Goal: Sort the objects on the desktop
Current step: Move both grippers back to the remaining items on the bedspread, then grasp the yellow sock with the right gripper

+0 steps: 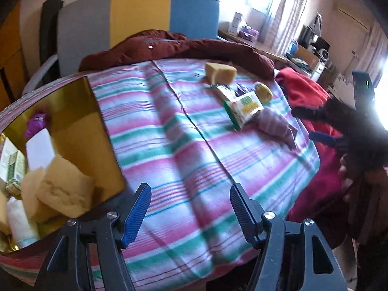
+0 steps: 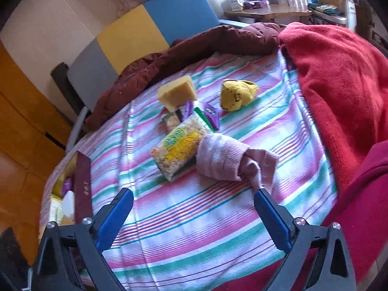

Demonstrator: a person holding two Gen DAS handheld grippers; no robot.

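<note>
My left gripper is open and empty above the striped cloth, right of a gold-lined box that holds yellow sponges, a white bottle and packets. My right gripper is open and empty, just short of a rolled pink sock. Beyond the sock lie a clear snack packet, a purple packet, a yellow sponge and a yellow sock ball. The same pile shows in the left wrist view: packet, sponge, pink sock.
A red blanket lies along the right edge and a maroon jacket at the far edge. A grey, yellow and blue chair back stands behind. The box's edge shows at the left. A desk with clutter is farther back.
</note>
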